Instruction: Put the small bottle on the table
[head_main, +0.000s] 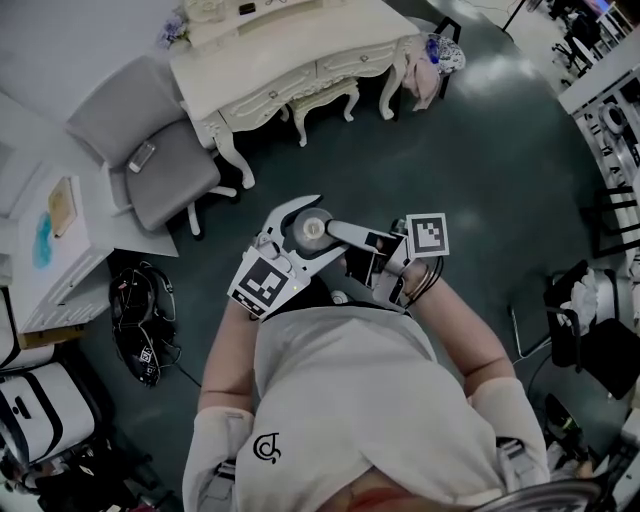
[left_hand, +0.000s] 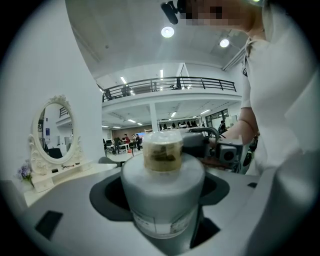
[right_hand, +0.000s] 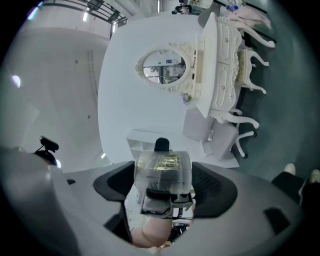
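The small bottle (head_main: 313, 228), white with a clear cap, is held in the air close to the person's chest. My left gripper (head_main: 318, 222) is shut on its white body (left_hand: 162, 200), and the clear cap (left_hand: 162, 150) sticks out past the jaws. My right gripper (head_main: 342, 236) faces it from the right. In the right gripper view that cap (right_hand: 164, 170) lies between the right gripper's (right_hand: 164, 186) wide jaws, which stand open around it. The white dressing table (head_main: 290, 50) is ahead, well away from both grippers.
A grey office chair (head_main: 160, 160) stands left of the dressing table and a white stool (head_main: 320, 95) sits under it. An oval mirror (left_hand: 54, 127) stands on the table top. Bags and cables (head_main: 140, 320) lie on the floor at left, with equipment at right.
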